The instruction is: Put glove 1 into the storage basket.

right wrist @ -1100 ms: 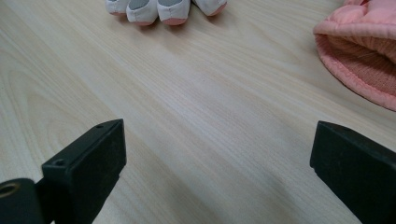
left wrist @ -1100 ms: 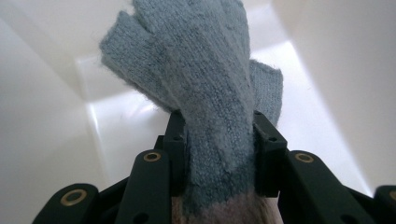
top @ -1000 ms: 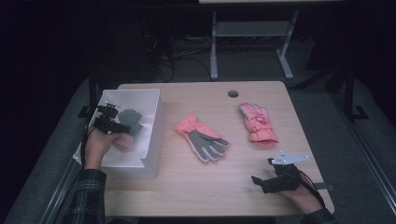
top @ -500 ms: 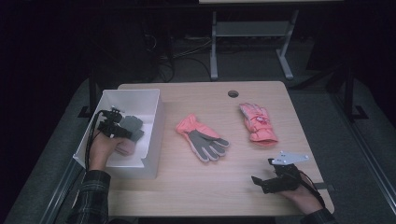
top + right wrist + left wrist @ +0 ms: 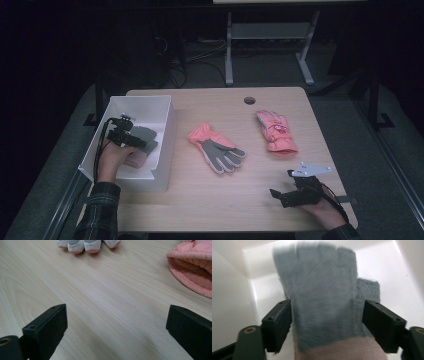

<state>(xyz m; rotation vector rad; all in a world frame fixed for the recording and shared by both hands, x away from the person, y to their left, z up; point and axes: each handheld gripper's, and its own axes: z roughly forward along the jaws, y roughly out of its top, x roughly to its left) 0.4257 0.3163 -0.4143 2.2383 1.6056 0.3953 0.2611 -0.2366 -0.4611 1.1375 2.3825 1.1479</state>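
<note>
My left gripper (image 5: pixel 132 140) (image 5: pixel 328 312) is inside the white bin (image 5: pixel 140 102), low over a grey knit glove (image 5: pixel 145 136) (image 5: pixel 322 297) with a pinkish cuff. Its jaws have just been opening; the glove lies between them, blurred, with a gap at the right pad. A pink glove with a grey palm (image 5: pixel 216 148) lies at the table's middle, and a second pink glove (image 5: pixel 275 131) lies to its right. Resting near the front right edge, my right gripper (image 5: pixel 280 195) (image 5: pixel 116 317) is open over bare wood, pointing at the glove fingertips (image 5: pixel 85 245) and a pink cuff (image 5: pixel 192 267).
The bin sits at the left end of the wooden table (image 5: pixel 200 200), its white walls (image 5: pixel 229 302) close around the left gripper. A round cable hole (image 5: pixel 249 100) is at the table's back edge. Dark floor and a desk frame lie beyond.
The left gripper has sunk a little into the bin and its jaws have spread off the grey glove, which now lies loose. The right gripper has stayed still.
</note>
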